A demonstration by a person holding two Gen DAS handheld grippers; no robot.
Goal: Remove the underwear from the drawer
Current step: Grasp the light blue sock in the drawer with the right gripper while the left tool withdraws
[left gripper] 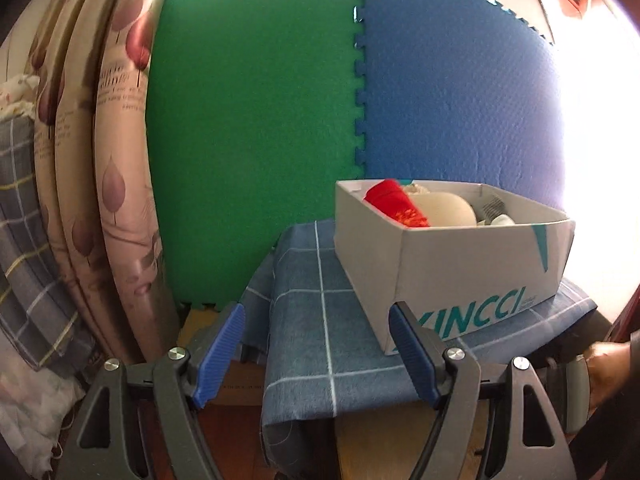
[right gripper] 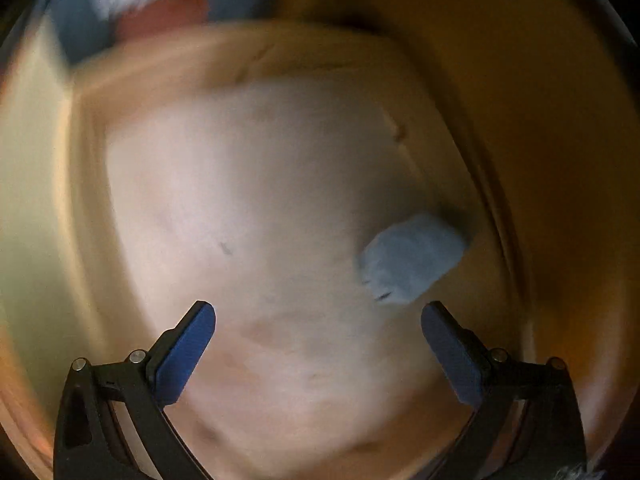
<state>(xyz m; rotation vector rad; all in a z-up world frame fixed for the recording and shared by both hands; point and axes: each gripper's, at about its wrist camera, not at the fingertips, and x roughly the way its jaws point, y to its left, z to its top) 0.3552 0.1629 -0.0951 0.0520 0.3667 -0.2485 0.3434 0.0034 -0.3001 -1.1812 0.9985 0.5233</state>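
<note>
— Where is the underwear?

— I think it is that grey-blue roll on the bare drawer floor, just ahead of the right gripper. Both grippers are spread apart and empty.

— What can go wrong?

— The picture is blurred; a fast reach may push the roll to the wall. Its long axis runs diagonally, lower-left to upper-right.

— And the left gripper?

— Near the white box, idle.
</note>
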